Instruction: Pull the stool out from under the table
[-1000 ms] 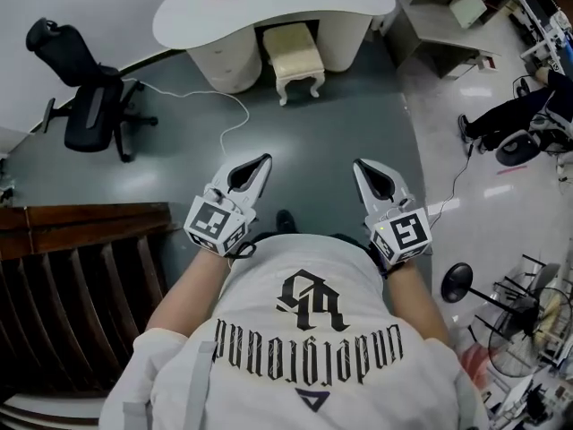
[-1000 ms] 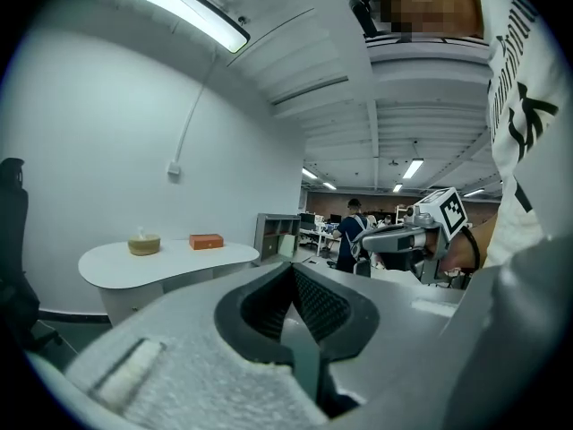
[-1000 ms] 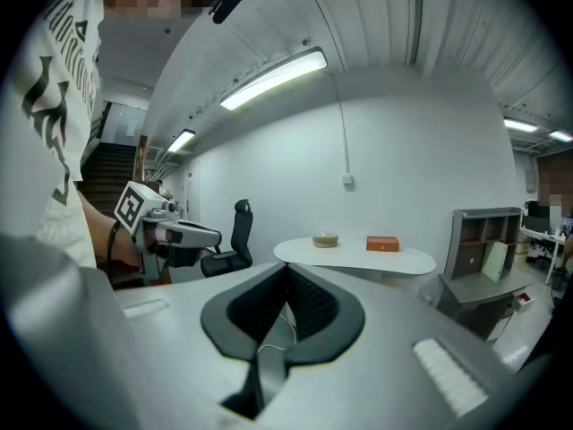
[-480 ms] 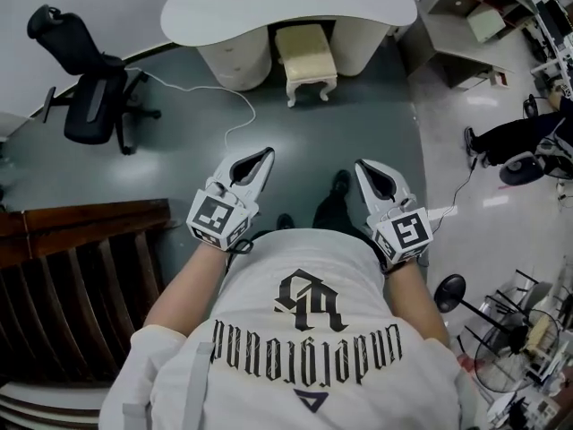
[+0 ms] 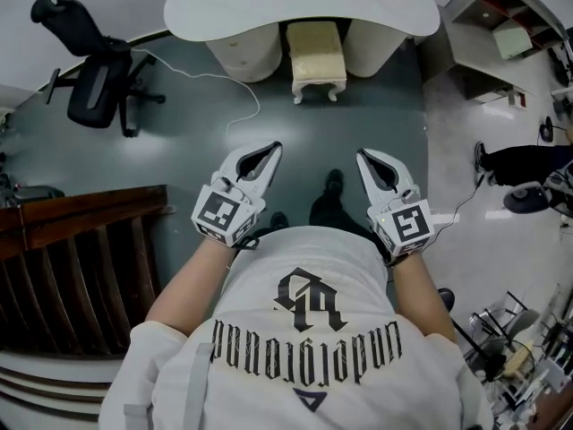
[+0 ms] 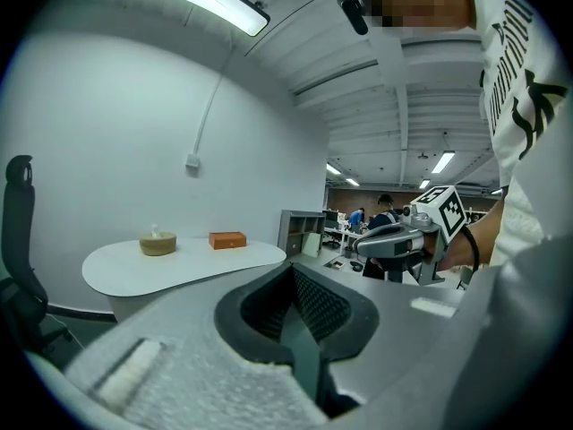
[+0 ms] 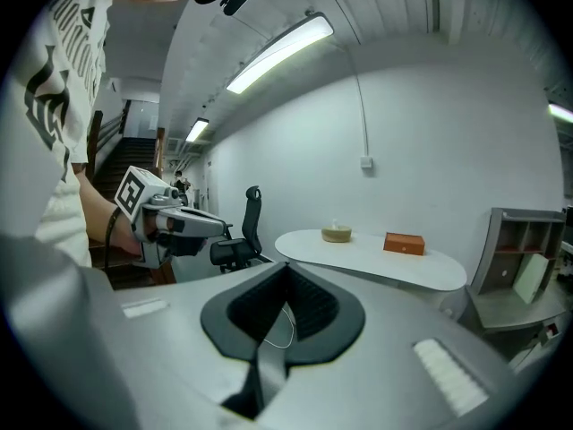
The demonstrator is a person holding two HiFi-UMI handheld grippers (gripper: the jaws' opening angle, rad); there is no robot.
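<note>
A cream stool (image 5: 317, 58) with curved legs stands tucked partly under the white curved table (image 5: 304, 12) at the top of the head view. My left gripper (image 5: 271, 150) and right gripper (image 5: 364, 157) are both shut and empty, held side by side in front of the person's chest, well short of the stool. The table (image 6: 179, 262) carries a round tan bowl (image 6: 158, 243) and an orange box (image 6: 227, 239) in the left gripper view. The right gripper view looks over the same table (image 7: 372, 257); the stool is hidden there.
A black office chair (image 5: 89, 79) stands at the far left, with a white cable (image 5: 235, 83) running across the dark floor. A brown wooden stair railing (image 5: 72, 267) is at my left. Grey shelving (image 5: 506, 34) and a seated person's legs (image 5: 524, 159) are on the right.
The view has moved forward: the table and stool have slid toward the top edge, and the person's foot now shows between the grippers. Both grippers stay shut.
</note>
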